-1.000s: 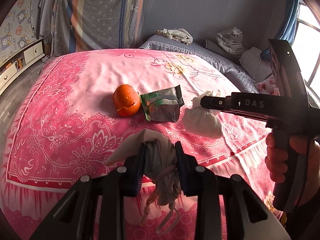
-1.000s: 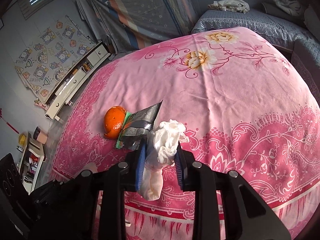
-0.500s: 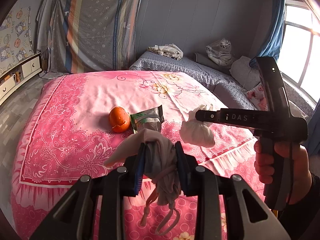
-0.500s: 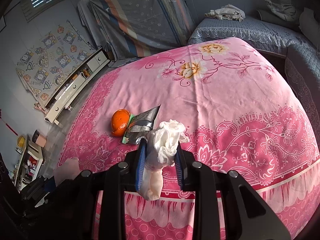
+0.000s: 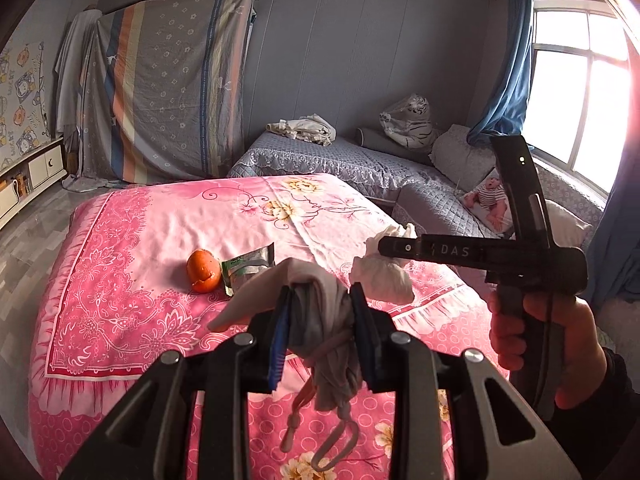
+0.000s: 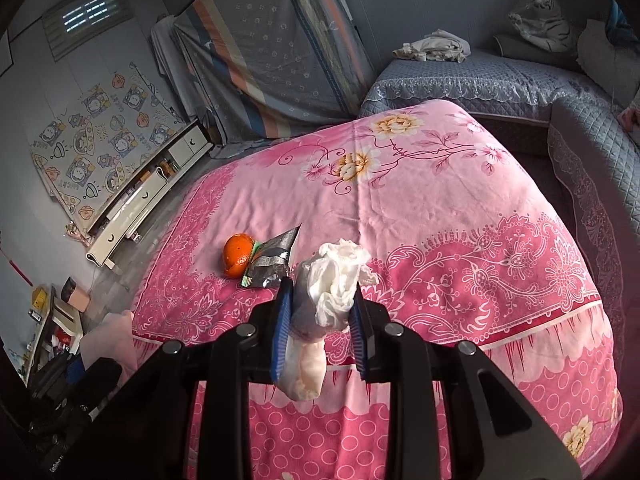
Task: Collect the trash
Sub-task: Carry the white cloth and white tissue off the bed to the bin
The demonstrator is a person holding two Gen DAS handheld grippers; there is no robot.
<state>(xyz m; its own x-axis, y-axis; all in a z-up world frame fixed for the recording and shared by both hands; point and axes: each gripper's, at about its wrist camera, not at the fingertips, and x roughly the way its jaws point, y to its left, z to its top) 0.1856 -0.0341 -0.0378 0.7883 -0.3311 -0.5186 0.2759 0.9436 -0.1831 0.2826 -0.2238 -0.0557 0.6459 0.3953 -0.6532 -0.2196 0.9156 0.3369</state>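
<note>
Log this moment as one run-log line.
left tongs: shut on grey mask | right tongs: shut on white tissue wad | orange peel, foil wrapper: on bed

The left gripper (image 5: 320, 312) clamps a crumpled face mask (image 5: 324, 320) above the pink bedspread (image 5: 160, 232), with an orange peel (image 5: 203, 271) and a wrapper (image 5: 248, 266) at ten o'clock and the right gripper (image 5: 394, 245), pinching a white tissue (image 5: 380, 276), at two o'clock.
</note>
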